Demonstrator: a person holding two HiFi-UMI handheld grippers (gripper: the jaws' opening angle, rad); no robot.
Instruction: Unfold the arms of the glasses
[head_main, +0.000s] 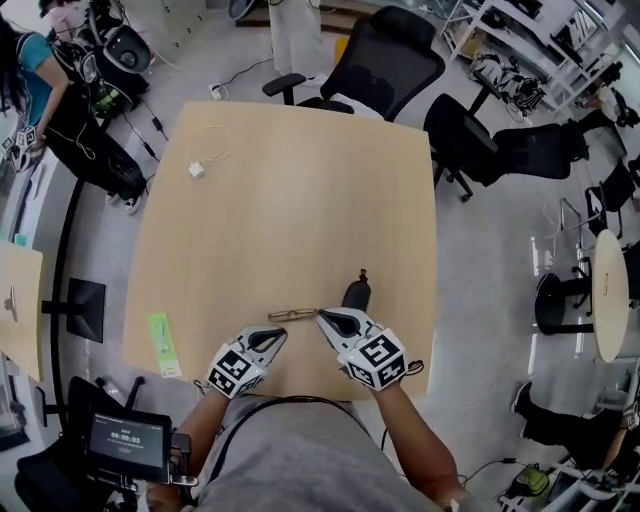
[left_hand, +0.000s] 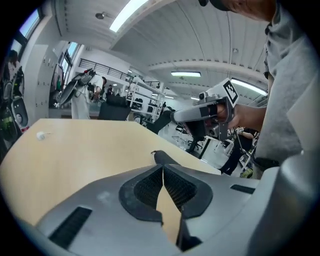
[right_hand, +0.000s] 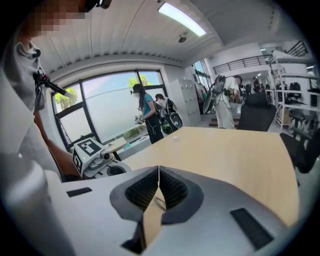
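I judge nothing is done yet: the glasses lie folded (it seems) on the bench, just ahead of my left hand-held gripper and beside my right hand-held gripper. Both have their jaws together and hold nothing.

Table: light tan wood, plain.
Glasses, six o'clock on the table: thin dark frame with a brownish tint.
Left gripper, right gripper: pale grey shells with black-and-white square patterns at the rear.
Pads: black, ribbed.
Strip, seven o'clock: bright green.
Charger with cable, ten o'clock: white.
Small object, five o'clock: black.
Office chair, twelve o'clock beyond the table: black.
Shirt: grey.
Floor: mottled grey.
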